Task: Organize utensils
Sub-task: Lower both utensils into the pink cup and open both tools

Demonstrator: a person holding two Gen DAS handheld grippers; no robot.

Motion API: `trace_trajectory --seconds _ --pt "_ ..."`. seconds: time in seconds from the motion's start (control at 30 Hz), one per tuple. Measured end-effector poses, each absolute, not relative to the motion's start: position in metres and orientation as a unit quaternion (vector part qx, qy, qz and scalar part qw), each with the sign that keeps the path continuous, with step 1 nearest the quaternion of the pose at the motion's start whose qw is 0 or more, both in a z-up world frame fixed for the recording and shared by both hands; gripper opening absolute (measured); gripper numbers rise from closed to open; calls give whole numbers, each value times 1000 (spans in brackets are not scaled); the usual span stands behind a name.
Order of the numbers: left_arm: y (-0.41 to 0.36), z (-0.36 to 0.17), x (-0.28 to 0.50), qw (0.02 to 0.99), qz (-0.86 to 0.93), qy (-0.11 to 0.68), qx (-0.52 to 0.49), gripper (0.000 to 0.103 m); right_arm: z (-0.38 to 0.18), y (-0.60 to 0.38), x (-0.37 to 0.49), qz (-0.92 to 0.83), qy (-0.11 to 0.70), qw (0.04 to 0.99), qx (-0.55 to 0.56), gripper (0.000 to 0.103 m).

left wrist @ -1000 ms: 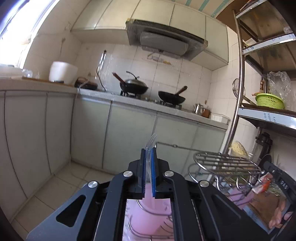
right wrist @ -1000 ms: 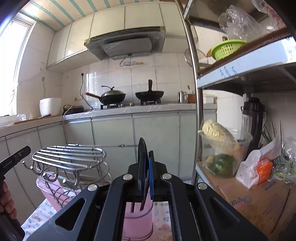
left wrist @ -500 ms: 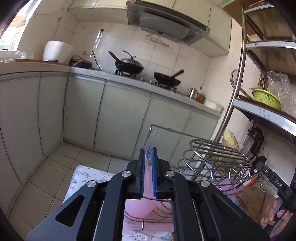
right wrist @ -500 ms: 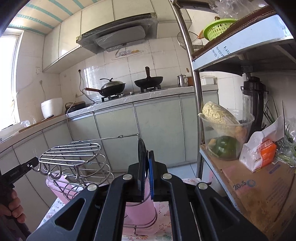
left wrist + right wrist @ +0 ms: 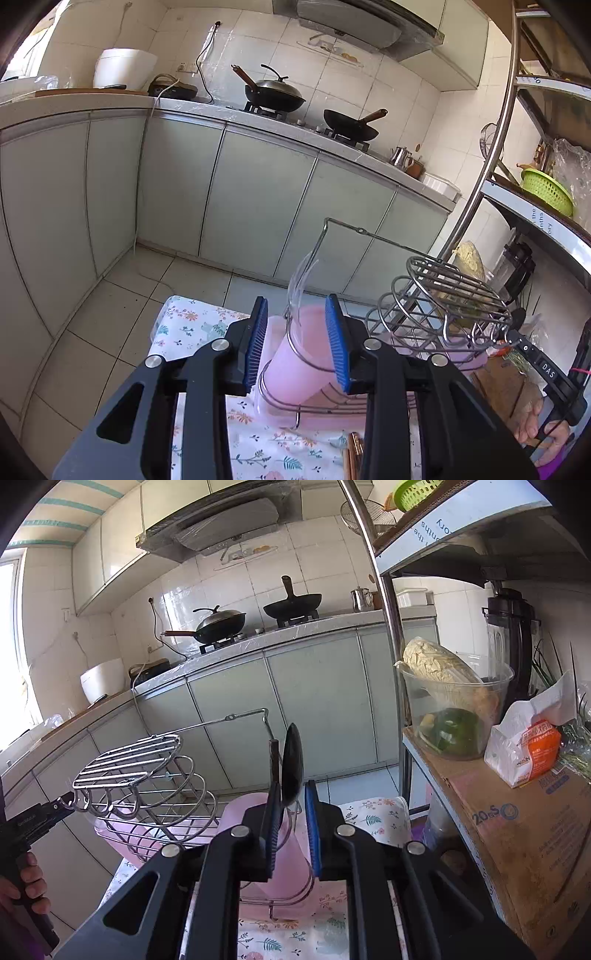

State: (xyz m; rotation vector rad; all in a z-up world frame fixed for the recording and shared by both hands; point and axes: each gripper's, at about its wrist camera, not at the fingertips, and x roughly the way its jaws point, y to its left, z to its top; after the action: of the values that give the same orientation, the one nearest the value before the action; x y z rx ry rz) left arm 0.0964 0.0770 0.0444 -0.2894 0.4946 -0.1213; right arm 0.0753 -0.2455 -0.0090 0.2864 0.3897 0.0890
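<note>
Left tongs [image 5: 297, 341] tilted somewhat downward, aimed over the pink cup [image 5: 295, 354] that sits in the wire ring at the near end of the metal rack [image 5: 454, 295]. Jaws spread, have just been opening. A clear plastic utensil [image 5: 301, 280] stands between the blue pads [image 5: 258, 339], lower end down in the cup, top leaning toward the right pad; neither pad presses on it.

Right tongs [image 5: 291, 825] also pitched slightly downward, over the same pink cup [image 5: 288, 853] from the other side. Jaws partly spread, just been opening. A black spoon [image 5: 292, 764] stands bowl-up in the gap, handle down in the cup. It sits very close to the left pad [image 5: 275, 827]; contact there can't be told. The right pad is clear of it. A dark brown stick-like handle [image 5: 274, 757] stands in the cup just left of the spoon.

Rack with cup rests on a pink tray [image 5: 436, 350] on the bench with floral cloth [image 5: 184, 328]. A copper-coloured utensil end [image 5: 354, 454] lies on the cloth near the left tongs' right arm.

The person's right hand [image 5: 535, 424] shows at the lower right of the left view, fingers wrapped on the black grip; the left hand [image 5: 26, 886] at the lower left of the right view, likewise gripping its handle.
</note>
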Motion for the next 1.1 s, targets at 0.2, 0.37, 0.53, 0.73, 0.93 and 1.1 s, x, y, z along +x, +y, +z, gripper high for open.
trace_trajectory --seconds 0.2,0.37,0.53,0.73,0.93,1.1 --pt "71 49 66 964 -62 225 -125 33 -10 -249 63 50 192 969 145 24" --pt "45 50 57 970 -90 217 -64 33 -14 -250 57 55 200 967 150 24" --pt "18 31 68 972 -71 224 -13 33 -19 -248 56 58 208 965 149 24" --pt "-3 12 80 976 -23 215 24 33 -25 -253 62 57 219 960 164 24" --pt "22 8 103 971 48 231 -38 33 -29 -254 66 59 229 956 173 24" --pt "41 10 126 965 36 251 -70 33 -30 -251 69 62 232 955 173 24"
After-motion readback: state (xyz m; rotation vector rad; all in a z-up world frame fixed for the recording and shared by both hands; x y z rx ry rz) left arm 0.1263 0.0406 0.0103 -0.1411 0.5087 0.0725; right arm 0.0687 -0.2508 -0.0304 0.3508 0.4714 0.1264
